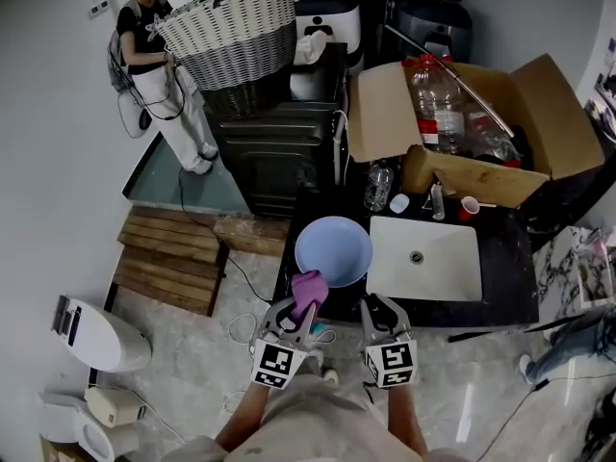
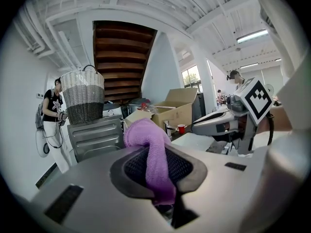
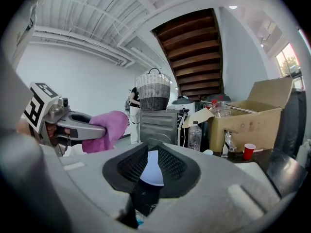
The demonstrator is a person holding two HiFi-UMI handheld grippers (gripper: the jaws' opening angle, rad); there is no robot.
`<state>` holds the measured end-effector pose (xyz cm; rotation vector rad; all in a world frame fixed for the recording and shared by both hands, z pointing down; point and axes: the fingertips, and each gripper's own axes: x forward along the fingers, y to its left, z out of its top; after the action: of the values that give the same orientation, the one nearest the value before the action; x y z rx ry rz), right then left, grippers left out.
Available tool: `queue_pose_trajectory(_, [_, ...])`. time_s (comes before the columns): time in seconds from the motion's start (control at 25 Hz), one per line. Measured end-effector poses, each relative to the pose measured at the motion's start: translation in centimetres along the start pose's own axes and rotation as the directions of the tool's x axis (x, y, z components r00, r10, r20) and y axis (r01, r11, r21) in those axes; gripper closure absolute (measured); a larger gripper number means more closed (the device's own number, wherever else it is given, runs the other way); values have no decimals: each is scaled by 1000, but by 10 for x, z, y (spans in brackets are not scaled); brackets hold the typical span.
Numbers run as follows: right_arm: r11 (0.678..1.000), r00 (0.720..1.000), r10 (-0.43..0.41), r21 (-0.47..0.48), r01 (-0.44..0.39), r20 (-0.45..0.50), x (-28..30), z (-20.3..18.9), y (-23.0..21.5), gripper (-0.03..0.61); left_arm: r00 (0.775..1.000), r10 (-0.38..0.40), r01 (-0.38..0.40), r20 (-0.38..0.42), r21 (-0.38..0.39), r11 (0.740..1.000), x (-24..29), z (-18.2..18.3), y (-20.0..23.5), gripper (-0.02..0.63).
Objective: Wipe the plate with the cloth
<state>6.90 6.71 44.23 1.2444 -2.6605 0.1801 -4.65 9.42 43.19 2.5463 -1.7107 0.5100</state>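
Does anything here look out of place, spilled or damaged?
Nothing looks spilled or broken. The plate sits in the right tool and the cloth in the left tool. Only the cardboard box behind the sink, crammed with plastic bottles, seems out of place.

Dark counter (image 1: pixel 504 279) with white sink (image 1: pixel 423 258), bottle (image 1: pixel 378 187), red cup (image 1: pixel 469 207)

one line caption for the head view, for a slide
Left hand-held gripper holds a purple cloth at the blue plate, its rim gripped by the right hand-held gripper, beside a white sink.
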Motion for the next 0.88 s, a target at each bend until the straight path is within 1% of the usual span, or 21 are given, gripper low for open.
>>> queue_pose_trajectory(0.16, [1000, 1000, -15, 5, 15, 1, 5, -1, -3, 512, 1000, -16, 16, 9, 8, 1000, 12, 1, 4, 552])
queue_pose_trajectory(0.44, [998, 998, -58, 7, 58, -24, 25, 0, -22, 512, 997, -72, 71, 21, 9, 997, 46, 5, 10, 552])
queue_pose_trajectory(0.68, [996, 994, -85, 10, 86, -61, 62, -1, -35, 512, 996, -94, 94, -12, 20, 995, 81, -9, 37, 553])
queue_pose_trajectory(0.88, [993, 988, -118, 18, 120, -97, 92, -5, -49, 512, 990, -136, 136, -43, 13, 991, 113, -20, 55, 552])
